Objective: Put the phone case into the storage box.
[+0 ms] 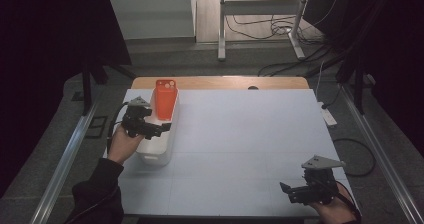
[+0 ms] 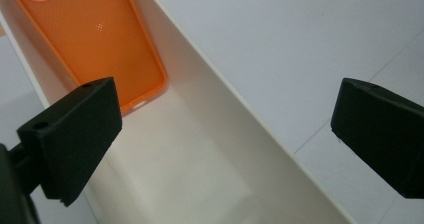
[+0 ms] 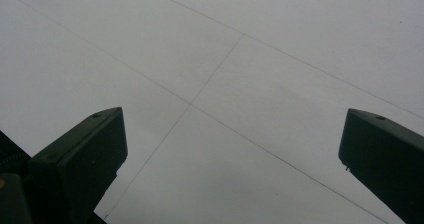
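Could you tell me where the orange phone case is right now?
High view, table's left: the orange phone case leans in the far end of the white bin, beyond the open left gripper.

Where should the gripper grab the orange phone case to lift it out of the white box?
Probably by its top edge, coming from above. The orange phone case leans tilted in the white box, its top poking above the rim, and it is thin. The open left gripper is closest.

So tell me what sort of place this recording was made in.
Most likely a lab or workshop set up for recording handling work, not a home. The white table is flanked by black curtains, loose cables trail over the grey floor, and a metal frame stand is behind.
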Action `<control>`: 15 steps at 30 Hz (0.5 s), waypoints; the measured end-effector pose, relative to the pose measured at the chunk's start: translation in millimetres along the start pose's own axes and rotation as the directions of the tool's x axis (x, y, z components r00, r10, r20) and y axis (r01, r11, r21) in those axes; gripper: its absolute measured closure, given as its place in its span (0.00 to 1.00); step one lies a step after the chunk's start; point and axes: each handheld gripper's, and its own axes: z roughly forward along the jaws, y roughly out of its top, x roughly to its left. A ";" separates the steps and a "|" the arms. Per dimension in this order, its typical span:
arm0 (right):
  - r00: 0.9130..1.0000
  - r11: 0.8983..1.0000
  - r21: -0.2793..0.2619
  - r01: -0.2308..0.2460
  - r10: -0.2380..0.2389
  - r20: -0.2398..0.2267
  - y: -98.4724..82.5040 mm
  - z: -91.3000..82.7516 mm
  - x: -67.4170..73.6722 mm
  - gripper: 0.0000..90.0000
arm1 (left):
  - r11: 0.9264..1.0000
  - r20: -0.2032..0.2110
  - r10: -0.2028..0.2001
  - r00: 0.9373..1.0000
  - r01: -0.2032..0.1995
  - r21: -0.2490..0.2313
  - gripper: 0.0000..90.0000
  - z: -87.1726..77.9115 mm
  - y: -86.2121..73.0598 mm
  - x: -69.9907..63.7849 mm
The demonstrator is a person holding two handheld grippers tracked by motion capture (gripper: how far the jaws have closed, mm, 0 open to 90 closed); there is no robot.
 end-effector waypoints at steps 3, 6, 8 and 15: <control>1.000 1.000 -0.001 -0.001 0.001 0.001 0.0 -0.1 -0.1 0.00 | 1.000 0.005 0.006 1.000 -0.006 -0.003 0.01 -2.5 -3.3 -4.1; 1.000 1.000 -0.001 -0.002 0.002 0.001 0.0 -0.1 -0.1 0.00 | 1.000 0.001 0.019 1.000 -0.019 0.001 0.01 -4.7 -6.1 -8.5; 1.000 1.000 -0.001 -0.001 0.001 0.002 0.0 -0.1 0.0 0.00 | 1.000 0.001 0.024 1.000 -0.024 -0.001 0.01 -6.3 -7.4 -11.1; 1.000 1.000 0.002 0.000 0.000 0.001 0.1 0.0 -0.1 0.00 | 0.999 0.003 0.038 0.999 -0.038 -0.005 0.01 -10.0 -12.9 -21.0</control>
